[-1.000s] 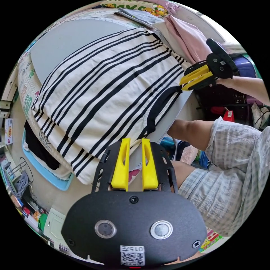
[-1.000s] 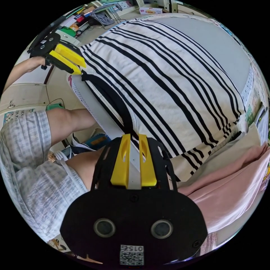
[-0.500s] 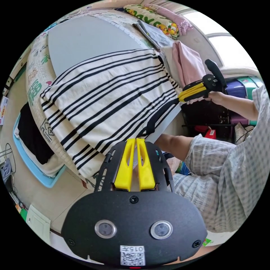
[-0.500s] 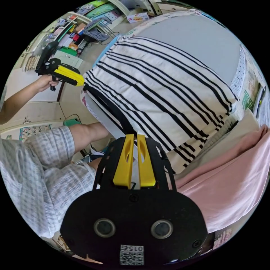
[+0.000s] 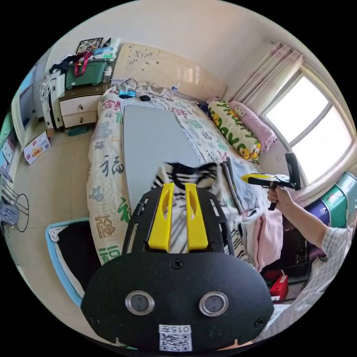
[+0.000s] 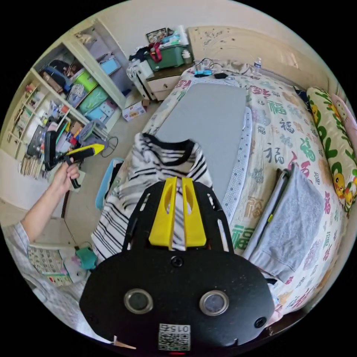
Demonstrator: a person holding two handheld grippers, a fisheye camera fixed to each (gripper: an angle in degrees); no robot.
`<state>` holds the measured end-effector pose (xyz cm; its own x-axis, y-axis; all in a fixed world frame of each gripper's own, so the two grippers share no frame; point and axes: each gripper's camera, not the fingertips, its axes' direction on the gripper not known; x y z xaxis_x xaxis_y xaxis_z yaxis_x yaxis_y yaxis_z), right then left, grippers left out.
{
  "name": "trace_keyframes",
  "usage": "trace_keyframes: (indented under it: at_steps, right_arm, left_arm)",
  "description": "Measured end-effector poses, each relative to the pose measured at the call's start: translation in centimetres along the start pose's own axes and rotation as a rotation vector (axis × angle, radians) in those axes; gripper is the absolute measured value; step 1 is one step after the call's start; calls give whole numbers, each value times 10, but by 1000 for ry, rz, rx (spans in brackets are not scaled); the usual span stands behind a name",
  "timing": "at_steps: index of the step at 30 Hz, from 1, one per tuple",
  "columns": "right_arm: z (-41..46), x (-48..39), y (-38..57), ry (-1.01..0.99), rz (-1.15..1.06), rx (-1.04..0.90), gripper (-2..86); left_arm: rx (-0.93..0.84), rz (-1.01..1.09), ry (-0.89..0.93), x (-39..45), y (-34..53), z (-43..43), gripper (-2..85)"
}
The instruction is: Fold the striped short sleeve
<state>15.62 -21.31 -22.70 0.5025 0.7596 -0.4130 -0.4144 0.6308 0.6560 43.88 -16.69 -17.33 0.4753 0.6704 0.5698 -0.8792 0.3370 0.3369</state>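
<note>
The striped shirt (image 5: pixel 186 174) was smeared by motion in the left gripper view, its stripes unreadable, and its lower part lay hidden behind the left gripper (image 5: pixel 177 187). In the right gripper view the shirt (image 6: pixel 160 163) was likewise blurred, and the right gripper (image 6: pixel 176 186) covered its middle. Whether either pair of fingers (image 6: pixel 163 212) actually pinched the cloth could not be told; perhaps they did.

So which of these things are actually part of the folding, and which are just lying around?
Part of the job:
striped shirt
grey board
left gripper
right gripper

Lying about:
grey towel
pink cloth
long pillow
green box
</note>
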Motion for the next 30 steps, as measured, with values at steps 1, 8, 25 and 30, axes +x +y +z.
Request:
trace_keyframes:
  at_steps: [1, 8, 25, 30]
  right_arm:
    - [15, 2, 43, -7, -2, -55, 50]
    - [103, 20, 312, -98, 327, -413, 74]
    - [227, 4, 363, 13, 430, -620, 73]
    - [237, -8, 354, -29, 418, -671, 9]
  left_arm:
    - [-68, -4, -16, -5, 23, 5, 65]
    - [-450, -441, -60, -79, 233, 6, 84]
    - [-527, -572, 2, -95, 286, -1, 73]
    - [-502, -565, 87, -97, 293, -18, 1]
